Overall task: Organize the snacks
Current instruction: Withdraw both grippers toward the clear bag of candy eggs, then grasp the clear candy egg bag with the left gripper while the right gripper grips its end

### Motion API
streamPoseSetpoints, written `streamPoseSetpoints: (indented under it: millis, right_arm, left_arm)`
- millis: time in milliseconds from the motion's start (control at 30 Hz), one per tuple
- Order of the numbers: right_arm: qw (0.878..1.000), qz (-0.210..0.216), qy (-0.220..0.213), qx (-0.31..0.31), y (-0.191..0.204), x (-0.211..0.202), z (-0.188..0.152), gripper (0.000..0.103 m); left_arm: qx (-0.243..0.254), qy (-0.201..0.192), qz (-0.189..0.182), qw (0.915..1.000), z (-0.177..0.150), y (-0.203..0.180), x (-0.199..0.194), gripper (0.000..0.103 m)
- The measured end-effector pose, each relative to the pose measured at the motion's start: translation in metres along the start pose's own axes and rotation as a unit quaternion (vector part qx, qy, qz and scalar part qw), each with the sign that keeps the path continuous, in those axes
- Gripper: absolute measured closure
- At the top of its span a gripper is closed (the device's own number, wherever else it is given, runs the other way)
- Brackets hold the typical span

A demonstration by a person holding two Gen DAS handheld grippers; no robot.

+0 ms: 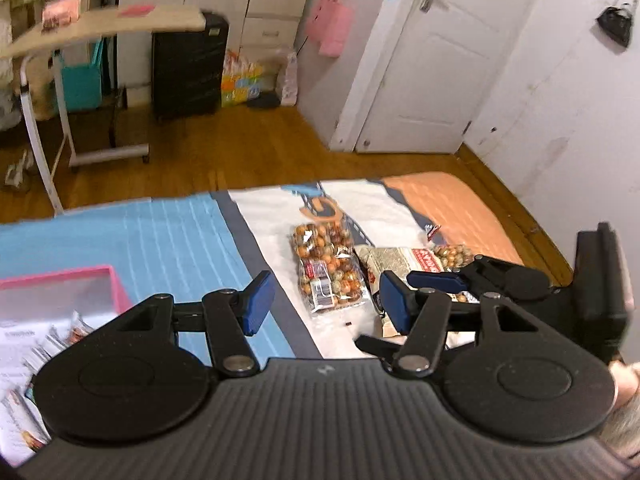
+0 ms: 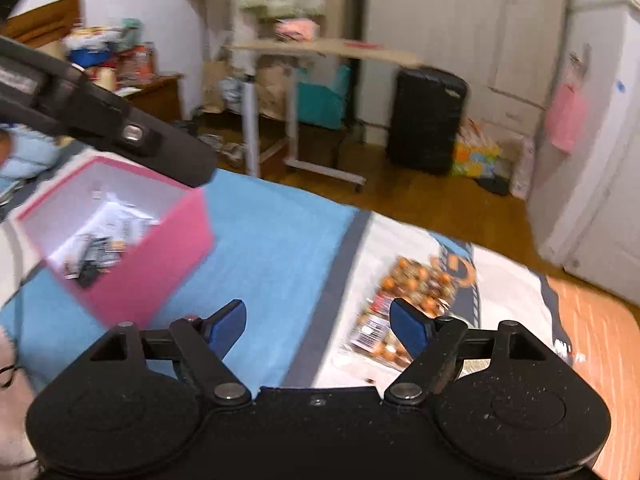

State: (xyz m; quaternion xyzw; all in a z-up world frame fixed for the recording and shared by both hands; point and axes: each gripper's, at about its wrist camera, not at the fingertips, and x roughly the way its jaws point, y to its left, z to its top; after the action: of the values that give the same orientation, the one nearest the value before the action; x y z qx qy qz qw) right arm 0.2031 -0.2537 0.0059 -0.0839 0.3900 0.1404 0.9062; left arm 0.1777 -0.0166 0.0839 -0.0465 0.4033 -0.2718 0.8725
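On the bedspread ahead of both wrists, the clear bag of round snacks [image 1: 329, 270] is lying on the white panel, its long axis running away from me. My right gripper [image 2: 318, 326] is hovering nearer it, fingers spread wide, holding nothing. My left gripper [image 1: 326, 306] is gaping too, empty. The pink box [image 2: 120, 232], probably the destination, is sitting well left.

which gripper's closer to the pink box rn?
Left, as far as I can tell. The left gripper hangs right beside the pink box, its body crossing the box's far rim in the right wrist view. The right gripper sits off over the blue sheet.
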Motion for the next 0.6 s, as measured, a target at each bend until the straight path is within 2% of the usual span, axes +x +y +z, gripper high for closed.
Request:
streamPoseSetpoints:
  millis: [100,200,333,400,433,600]
  right_arm:
    - [0.999,0.007,0.009,0.031,-0.013,0.026,-0.012,0.020]
    - [0.999,0.011,0.003,0.035,-0.023,0.049,-0.022,0.020]
    - [0.999,0.009,-0.023,0.045,-0.037,0.072,-0.033,0.006]
    - [0.999,0.027,-0.011,0.040,-0.041,0.088,-0.033,0.003]
    - [0.999,0.028,-0.002,0.033,-0.041,0.096,-0.034,0.003]
    - [0.999,-0.003,0.025,0.025,-0.046,0.130,-0.036,0.003]
  left_arm:
    - [-0.026,0.017,-0.025,0.9992,-0.007,0.004,0.021,0.046]
    - [-0.032,0.031,-0.021,0.9988,-0.016,0.009,0.051,0.046]
    - [-0.052,0.046,-0.011,0.9975,-0.016,0.022,0.108,0.046]
    - [-0.067,0.068,-0.002,0.9955,-0.014,0.029,0.137,0.046]
    - [-0.077,0.066,0.000,0.9948,-0.014,0.033,0.151,0.046]
    - [-0.098,0.068,-0.012,0.9928,-0.014,0.045,0.214,0.046]
